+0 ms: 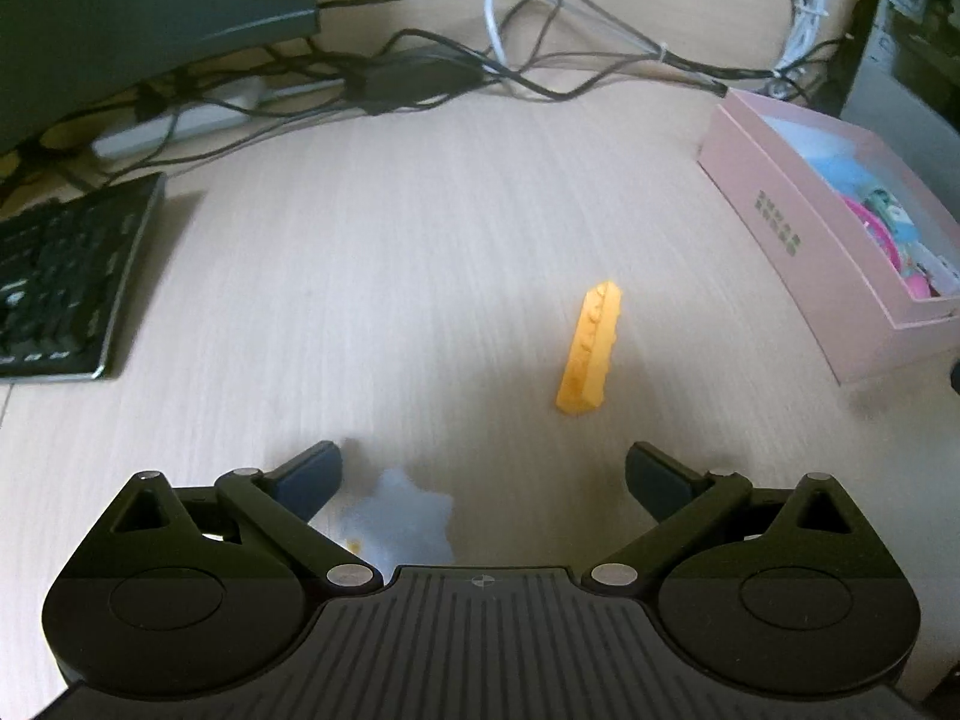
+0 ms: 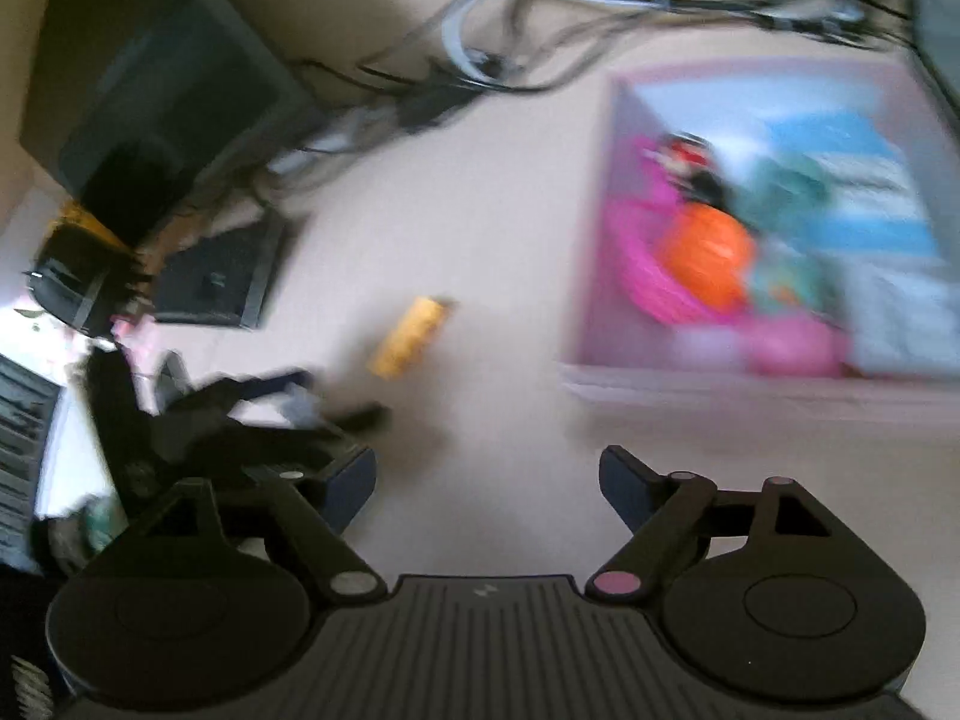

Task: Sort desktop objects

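Observation:
An orange toy brick (image 1: 590,349) lies on the pale wooden desk, just ahead and right of my open left gripper (image 1: 483,474). A pale blue star-shaped piece (image 1: 408,516) lies on the desk under the left gripper, near its left finger (image 1: 312,474). A pink box (image 1: 804,222) with several colourful items stands at the right. In the blurred right wrist view my right gripper (image 2: 489,480) is open and empty above the desk, with the orange brick (image 2: 411,336) ahead left, the pink box (image 2: 600,228) ahead right and the left gripper (image 2: 258,420) at the left.
A black keyboard (image 1: 60,276) lies at the left. A dark monitor (image 1: 150,6), a power strip (image 1: 180,120) and tangled cables (image 1: 510,60) run along the back of the desk. A white cable (image 1: 804,6) hangs at the back right.

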Motion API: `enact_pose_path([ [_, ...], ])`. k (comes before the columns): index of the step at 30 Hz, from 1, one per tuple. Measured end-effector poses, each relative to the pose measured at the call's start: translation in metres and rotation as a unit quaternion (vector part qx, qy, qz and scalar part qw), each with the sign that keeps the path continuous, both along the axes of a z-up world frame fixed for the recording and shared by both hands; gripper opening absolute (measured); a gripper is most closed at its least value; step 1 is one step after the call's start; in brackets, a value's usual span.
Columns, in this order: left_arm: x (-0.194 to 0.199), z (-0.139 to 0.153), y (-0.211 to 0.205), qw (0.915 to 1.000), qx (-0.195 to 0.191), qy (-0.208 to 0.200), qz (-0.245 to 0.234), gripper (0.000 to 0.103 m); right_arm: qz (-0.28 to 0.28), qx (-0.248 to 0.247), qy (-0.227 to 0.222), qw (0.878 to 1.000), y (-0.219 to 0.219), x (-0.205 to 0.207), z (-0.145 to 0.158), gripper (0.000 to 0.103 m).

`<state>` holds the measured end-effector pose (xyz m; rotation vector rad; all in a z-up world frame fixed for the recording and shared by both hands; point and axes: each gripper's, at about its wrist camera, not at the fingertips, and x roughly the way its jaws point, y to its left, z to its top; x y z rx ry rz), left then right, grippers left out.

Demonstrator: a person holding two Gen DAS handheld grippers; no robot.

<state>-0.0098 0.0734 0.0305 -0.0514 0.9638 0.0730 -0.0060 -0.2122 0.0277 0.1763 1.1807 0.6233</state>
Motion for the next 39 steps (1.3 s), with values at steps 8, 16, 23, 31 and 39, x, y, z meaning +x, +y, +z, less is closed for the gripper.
enact_pose_path([
  [8, -0.028, 0.014, 0.007, 0.997, 0.017, -0.007, 0.076, 0.103, -0.058, -0.053, -0.07, 0.994, -0.028, 0.02, -0.016, 0.083],
  [16, -0.049, 0.02, 0.009, 0.9926, 0.024, 0.001, 0.119, 0.103, -0.083, -0.046, -0.147, 0.985, -0.003, 0.069, -0.02, 0.083],
  [23, -0.062, 0.023, 0.014, 0.9885, 0.034, 0.011, 0.147, 0.103, 0.001, -0.019, -0.166, 0.986, 0.061, 0.07, -0.016, 0.083],
  [31, -0.074, 0.026, 0.025, 0.9861, 0.037, 0.016, 0.161, 0.103, 0.101, -0.014, -0.141, 0.985, 0.168, 0.045, -0.038, 0.062],
  [39, -0.058, 0.023, 0.016, 0.9926, 0.033, 0.003, 0.117, 0.103, 0.098, -0.079, -0.17, 0.977, 0.152, 0.035, -0.038, 0.031],
])
